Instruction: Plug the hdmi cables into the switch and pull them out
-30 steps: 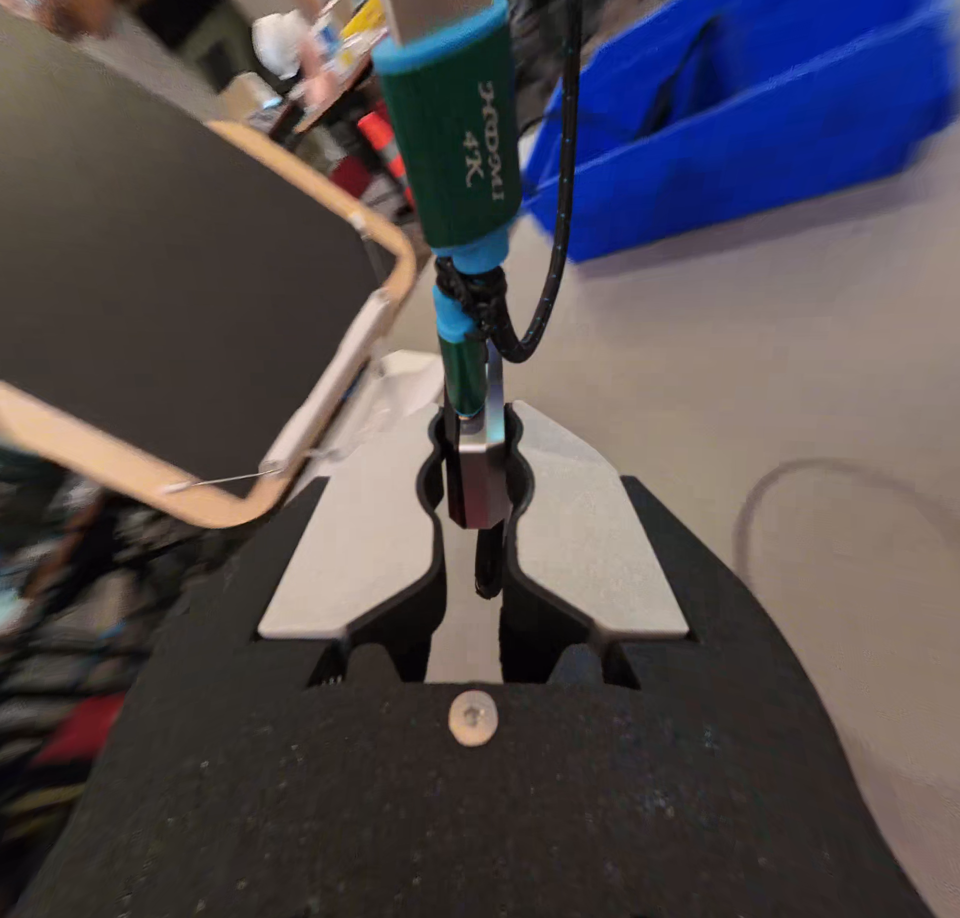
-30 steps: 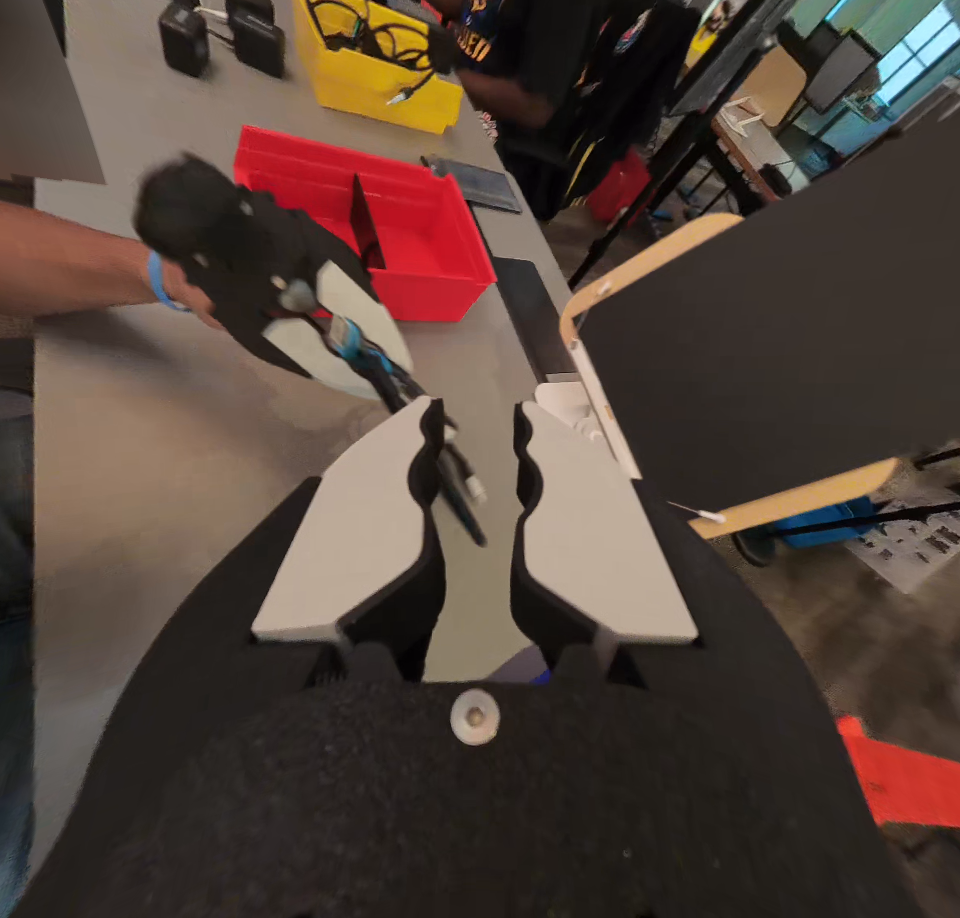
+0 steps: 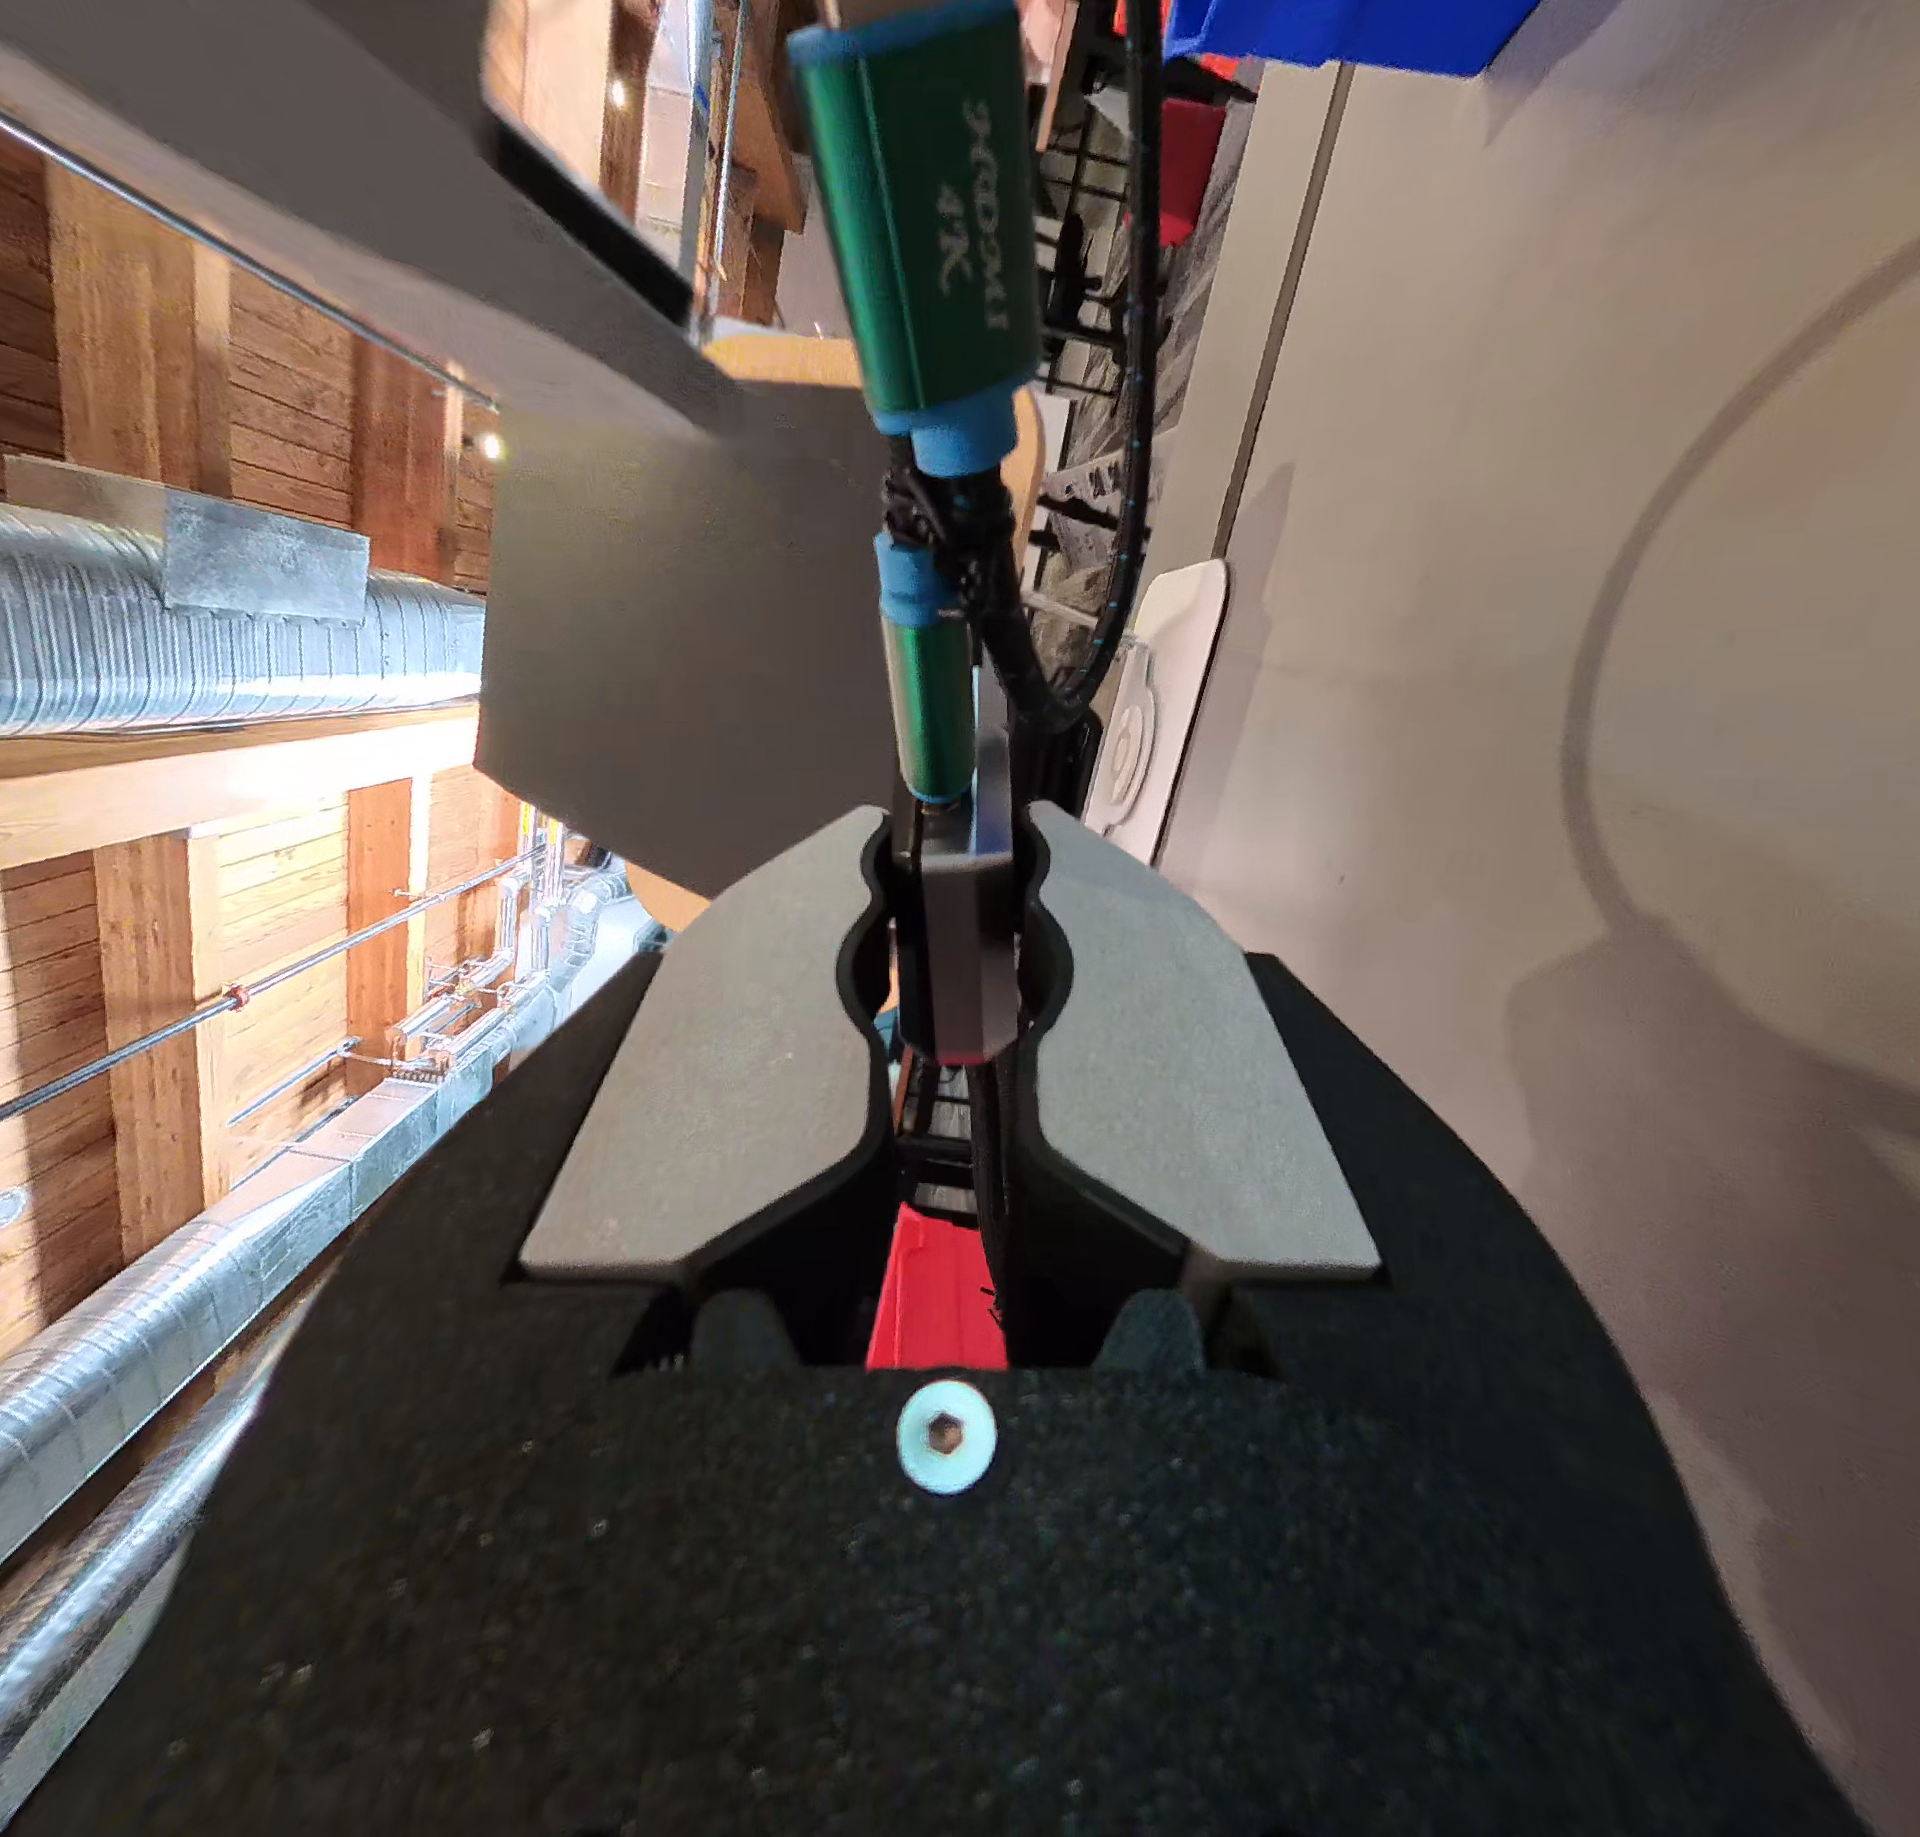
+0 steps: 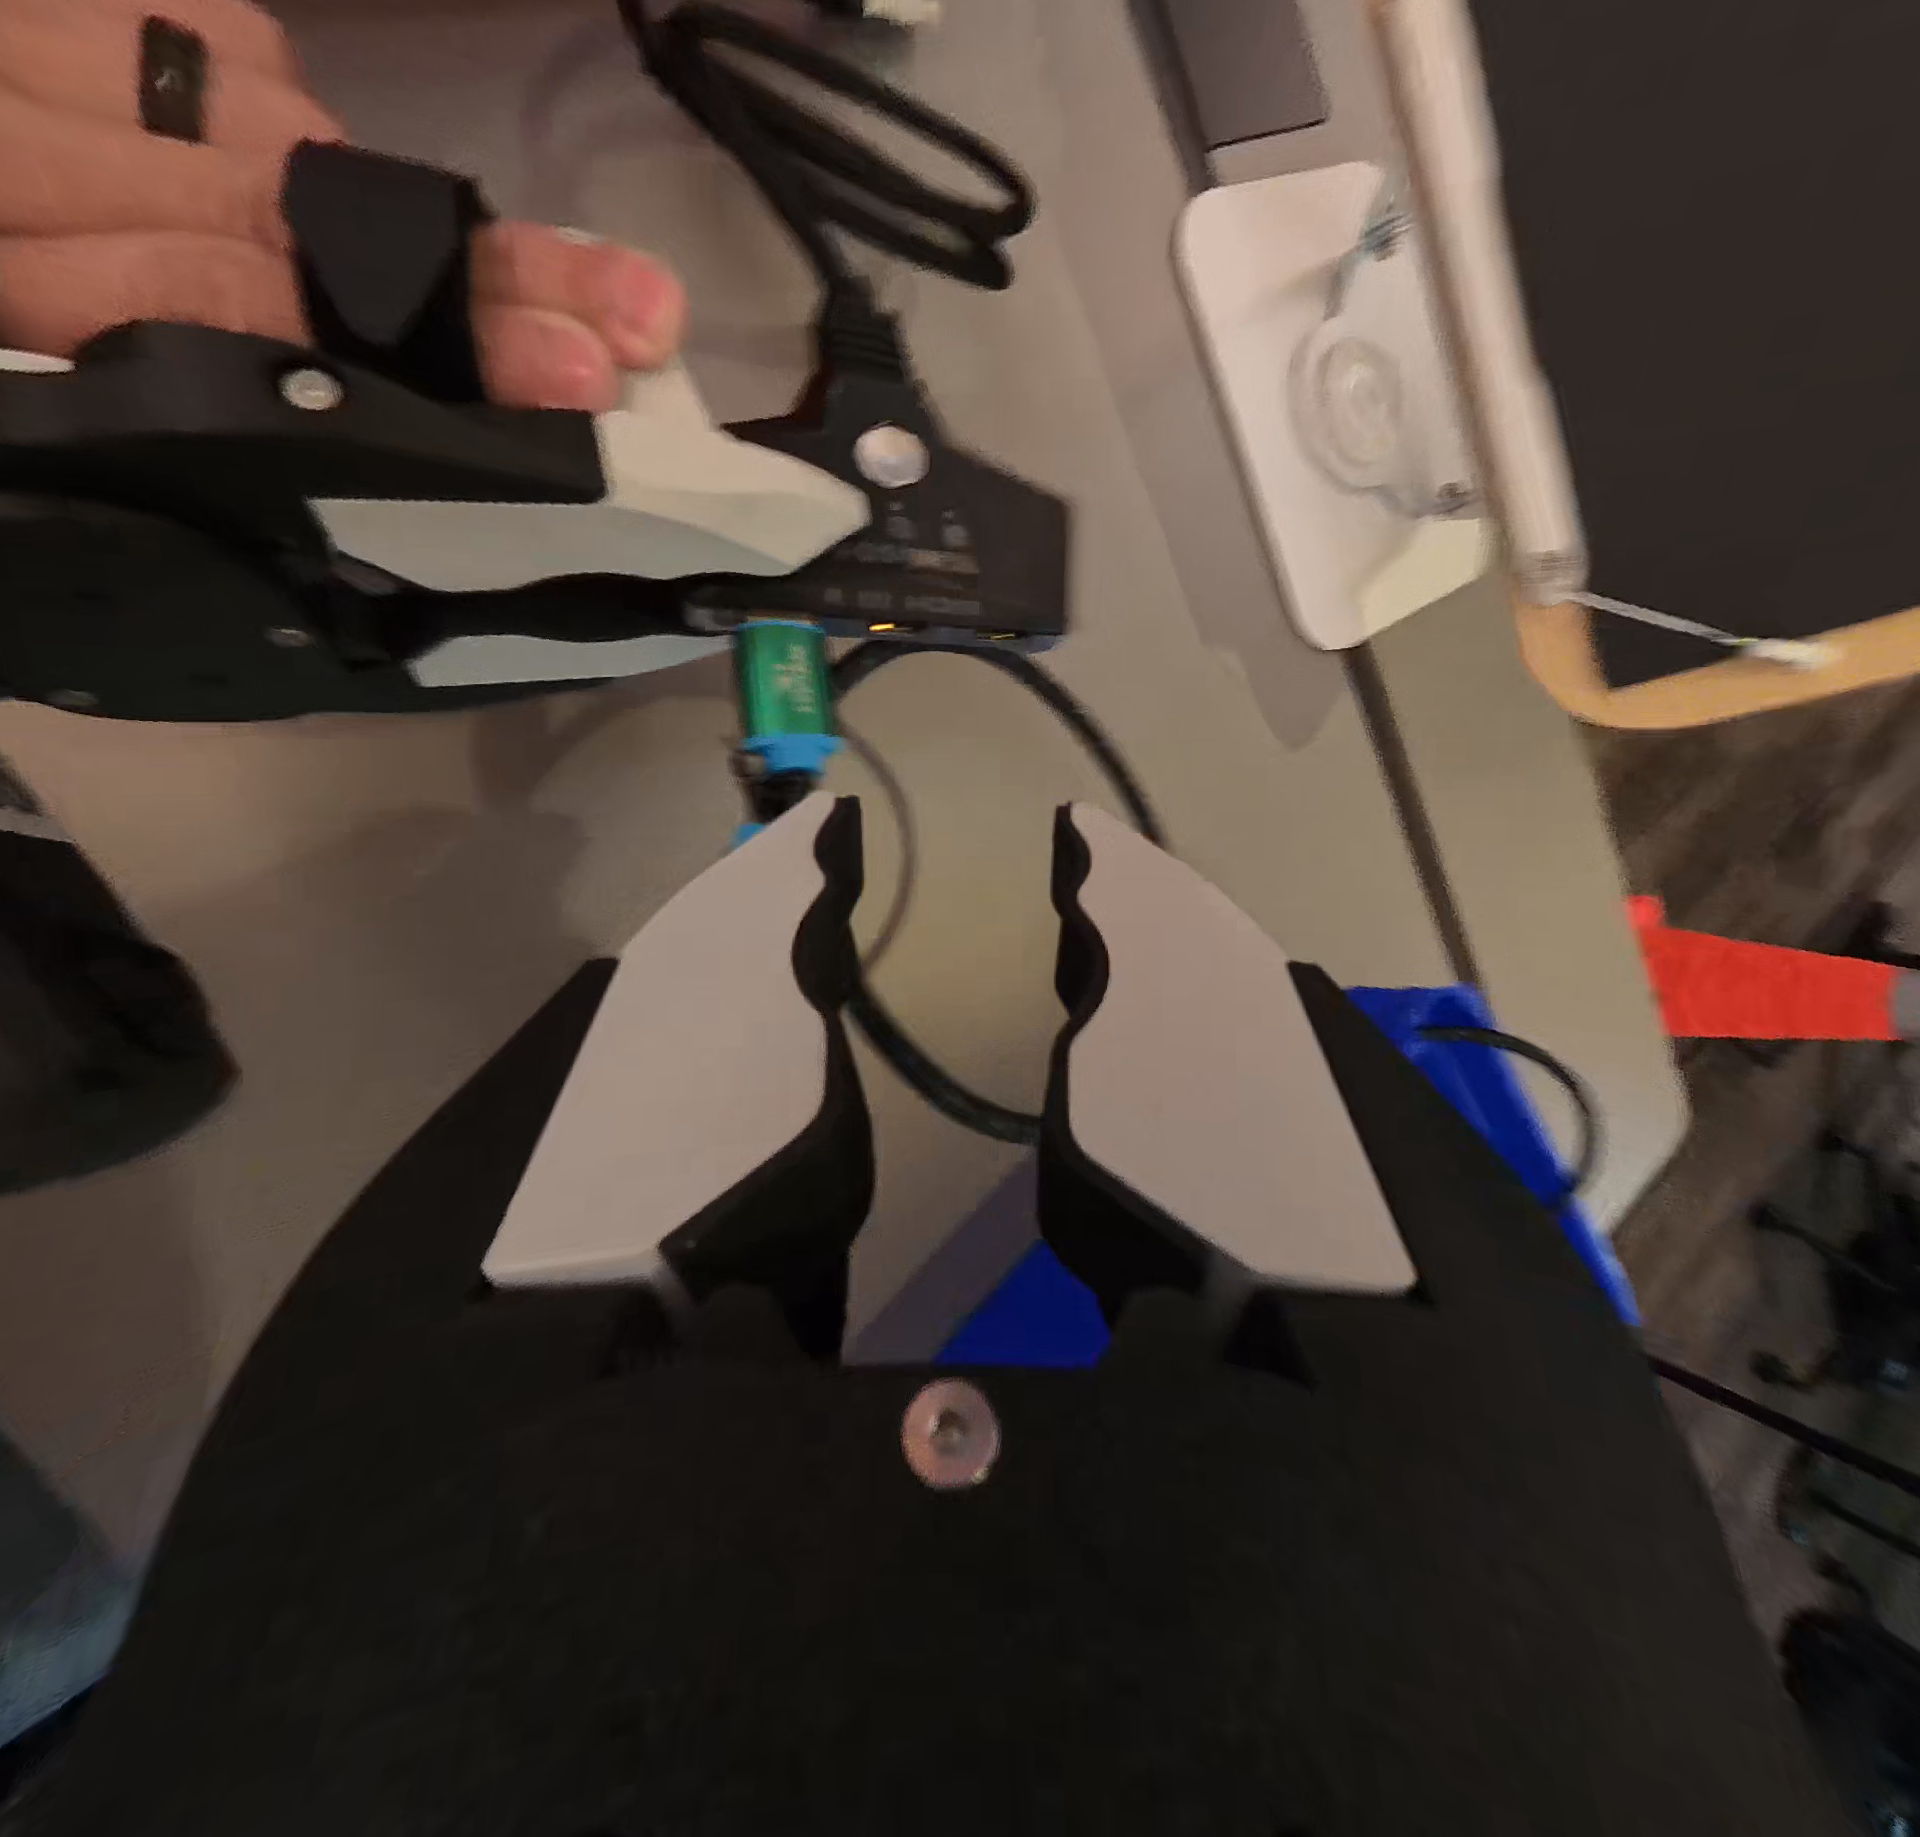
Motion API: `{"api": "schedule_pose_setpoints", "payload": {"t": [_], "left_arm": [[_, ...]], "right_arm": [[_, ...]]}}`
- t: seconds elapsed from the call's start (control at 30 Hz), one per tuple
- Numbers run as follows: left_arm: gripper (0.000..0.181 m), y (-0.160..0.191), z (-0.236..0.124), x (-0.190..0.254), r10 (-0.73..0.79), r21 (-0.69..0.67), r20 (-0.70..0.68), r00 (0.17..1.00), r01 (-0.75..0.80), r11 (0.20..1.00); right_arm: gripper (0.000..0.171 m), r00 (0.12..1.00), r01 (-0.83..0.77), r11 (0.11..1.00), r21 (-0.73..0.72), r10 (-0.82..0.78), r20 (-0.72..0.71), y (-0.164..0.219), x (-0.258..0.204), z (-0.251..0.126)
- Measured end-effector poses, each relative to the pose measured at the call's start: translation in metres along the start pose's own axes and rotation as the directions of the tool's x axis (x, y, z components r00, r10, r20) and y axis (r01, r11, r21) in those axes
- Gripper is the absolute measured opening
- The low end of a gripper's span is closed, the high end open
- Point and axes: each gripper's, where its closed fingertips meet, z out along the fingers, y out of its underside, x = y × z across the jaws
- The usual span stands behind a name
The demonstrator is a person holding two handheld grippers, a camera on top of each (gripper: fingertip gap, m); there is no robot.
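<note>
The switch (image 4: 935, 530), a flat black box with a round silver button on top, sits at the tips of the left gripper (image 4: 727, 582), which comes in from the left of the right wrist view with a hand (image 4: 312, 229) wrapped round its handle. In the left wrist view the left gripper (image 3: 954, 914) is clamped on the thin dark edge of the switch (image 3: 951, 966), its grey fingers (image 3: 727, 1060) pressed against both sides.

A green metal HDMI plug (image 4: 781, 681) with a blue rubber collar is seated in the near edge of the switch, and its black braided cable (image 4: 956, 1091) loops over the grey table (image 4: 364, 904) toward the right gripper (image 4: 954, 831). That gripper hovers just short of the plug with its fingers spread apart and nothing between them; the left fingertip is close to the blue collar, though blur hides whether they touch.

In the left wrist view a second green plug (image 3: 925, 218), wider and printed with lettering, hangs free beyond the first plug (image 3: 930, 707).

Beyond the switch a second black cable (image 4: 831, 146) lies coiled, ending in a pale connector. To the right stands a white rounded plastic base (image 4: 1340, 395) and a black panel (image 4: 1714, 229) edged in light wood. A blue bin (image 4: 1455, 1081) lies beside the right gripper at the table's edge.
</note>
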Motion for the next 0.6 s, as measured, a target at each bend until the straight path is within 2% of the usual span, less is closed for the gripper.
{"api": "schedule_pose_setpoints", "payload": {"t": [0.07,0.13,0.23,0.37,0.47,0.6], "left_arm": [[0.020,-0.004,-0.004,-0.001,-0.059,0.046,-0.037,0.998,0.061,0.997],[0.020,-0.011,-0.010,-0.010,-0.163,0.111,-0.085,0.983,0.171,0.979],[0.020,-0.029,-0.021,-0.029,-0.337,0.222,-0.229,0.913,0.386,0.896],[0.020,-0.057,-0.020,-0.088,-0.498,0.308,-0.451,0.741,0.653,0.692],[0.020,-0.084,0.000,-0.148,-0.534,0.306,-0.564,0.630,0.760,0.573],[0.020,-0.143,0.036,-0.213,-0.499,0.312,-0.673,0.546,0.821,0.478]], "right_arm": [[0.034,0.997,-0.038,0.995,0.088,0.044,-0.064,-0.002,0.032,-0.030],[0.033,0.985,-0.135,0.967,0.218,0.154,-0.075,0.003,0.064,-0.069],[0.034,0.967,-0.206,0.913,0.354,0.245,-0.070,0.034,0.095,-0.109],[0.041,0.947,-0.293,0.875,0.384,0.321,-0.007,0.086,0.097,-0.104],[0.036,0.909,-0.391,0.837,0.382,0.417,0.016,0.118,0.092,-0.100],[0.032,0.850,-0.520,0.656,0.547,0.459,0.257,0.114,0.049,-0.112]]}}
